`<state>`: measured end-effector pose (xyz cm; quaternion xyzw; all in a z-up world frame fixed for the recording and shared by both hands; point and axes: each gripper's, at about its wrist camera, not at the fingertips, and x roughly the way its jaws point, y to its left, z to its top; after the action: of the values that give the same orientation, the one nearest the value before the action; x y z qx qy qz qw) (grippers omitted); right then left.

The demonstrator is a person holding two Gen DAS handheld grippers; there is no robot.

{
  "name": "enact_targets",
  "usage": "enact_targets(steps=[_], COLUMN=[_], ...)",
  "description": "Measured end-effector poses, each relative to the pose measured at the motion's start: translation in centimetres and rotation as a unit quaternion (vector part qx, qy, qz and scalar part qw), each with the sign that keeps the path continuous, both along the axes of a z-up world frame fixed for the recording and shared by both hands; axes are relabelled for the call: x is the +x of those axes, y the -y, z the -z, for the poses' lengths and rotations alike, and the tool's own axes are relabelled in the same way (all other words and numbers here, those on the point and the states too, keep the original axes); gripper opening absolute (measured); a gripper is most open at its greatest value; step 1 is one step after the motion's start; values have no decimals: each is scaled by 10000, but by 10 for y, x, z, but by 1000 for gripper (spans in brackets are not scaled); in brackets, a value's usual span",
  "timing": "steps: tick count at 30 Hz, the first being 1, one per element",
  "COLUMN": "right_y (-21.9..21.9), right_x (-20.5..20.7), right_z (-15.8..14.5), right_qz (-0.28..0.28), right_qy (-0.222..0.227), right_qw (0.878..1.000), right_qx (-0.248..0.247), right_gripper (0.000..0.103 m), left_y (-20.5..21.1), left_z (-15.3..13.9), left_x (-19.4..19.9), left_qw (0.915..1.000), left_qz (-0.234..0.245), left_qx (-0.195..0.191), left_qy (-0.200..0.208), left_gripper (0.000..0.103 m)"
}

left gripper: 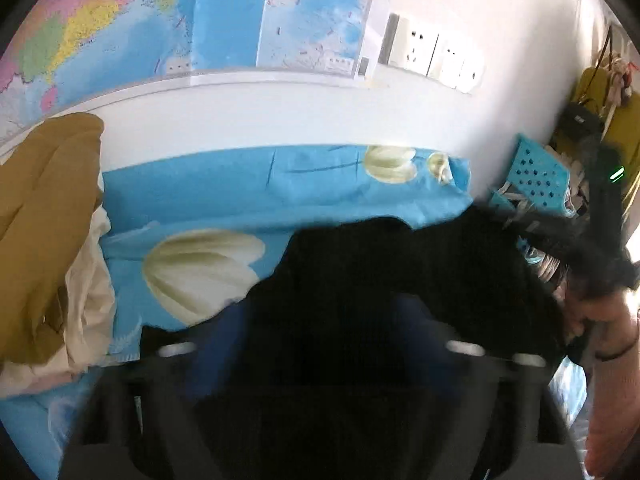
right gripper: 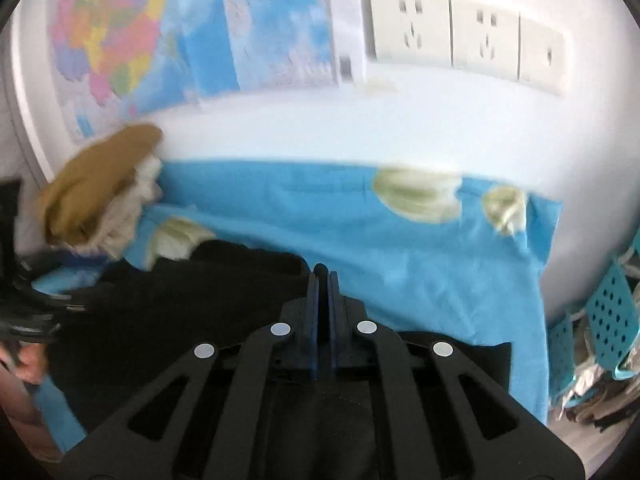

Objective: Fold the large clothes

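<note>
White wall (right gripper: 440,120) behind, bright even light. Colourful map (left gripper: 140,32) taped to it at left, lower edge just above the surface. Row of white sockets (right gripper: 464,36) to the right of the map. Surface covered by a blue floral sheet (right gripper: 400,248). At far right, a turquoise perforated basket (left gripper: 536,168) and a yellow panel (left gripper: 624,120) with bags hanging; both frames blurred.
</note>
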<state>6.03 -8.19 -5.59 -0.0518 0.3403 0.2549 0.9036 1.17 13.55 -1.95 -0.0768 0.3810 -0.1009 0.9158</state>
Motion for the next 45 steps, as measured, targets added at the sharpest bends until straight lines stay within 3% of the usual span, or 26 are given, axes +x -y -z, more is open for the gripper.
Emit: enact_targets(steps=[2, 7, 9, 10, 11, 14, 17, 20, 22, 24, 26, 28, 33, 36, 39, 40, 42, 45], right_y=[-4, -16, -21, -21, -21, -16, -19, -22, -22, -25, -29, -31, -22, -20, -29, -33, -37, -30], right_x=[13, 13, 15, 15, 15, 15, 9, 2, 1, 3, 8, 10, -8, -33, -47, -47, -38, -34], right_z=[24, 36, 34, 34, 33, 31, 18, 7, 6, 12, 22, 31, 13, 1, 12, 20, 42, 47], right_qz=[-1, -61, -148, -147, -150, -135, -127, -190, -183, -199, -180, -208, -192, -476, -855, -828, -655, -537], right_qy=[-415, -555, -540, -547, -575, -646, -477, -281, -257, -334, -517, -741, -531, -320, -520, -579, -890, -1103], right_qw=[9989, 9977, 9974, 9974, 9973, 9975, 9987, 9994, 9994, 9989, 9979, 9960, 9984, 9982, 9949, 9949, 9937, 9923], right_qx=[-208, -382, -452, -452, -426, -257, -105, -120, -142, -257, -342, -445, -50, 145, 132, -1, -176, 141], right_gripper=[4, 5, 6, 6, 6, 6, 6, 9, 9, 10, 19, 37, 40, 43, 51, 52, 52, 51], left_y=[-10, -14, -9, -8, -7, -17, -29, -34, -39, -36, -35, -33, -30, -29, -30, -33, -39, -54], left_z=[7, 44, 60, 68, 73, 71, 52, 32, 28, 32, 37, 42, 44, 46, 49, 50, 49, 40], left_x=[3, 9, 8, 6, 7, 3, -2, -9, -9, -8, -9, -10, -10, -10, -10, -12, -18, -42], left_qw=[9997, 9928, 9881, 9862, 9854, 9900, 9950, 9915, 9944, 9931, 9920, 9912, 9901, 9897, 9890, 9889, 9903, 9921], left_qz=[29, 382, 457, 469, 435, 285, 13, -495, -414, -427, -463, -464, -515, -552, -654, -725, -829, -1008], left_qx=[-123, 498, 886, 1034, 1088, 921, 698, 1168, 942, 1054, 1116, 1174, 1251, 1272, 1249, 1203, 1017, 687], left_qy=[-229, -1023, -1173, -1207, -1237, -1032, -717, -272, -250, -287, -367, -400, -381, -369, -452, -477, -462, -302], left_gripper=[81, 81, 67, 47, 38, 15, 9, 7, 6, 6, 6, 7, 13, 16, 36, 48, 54, 70])
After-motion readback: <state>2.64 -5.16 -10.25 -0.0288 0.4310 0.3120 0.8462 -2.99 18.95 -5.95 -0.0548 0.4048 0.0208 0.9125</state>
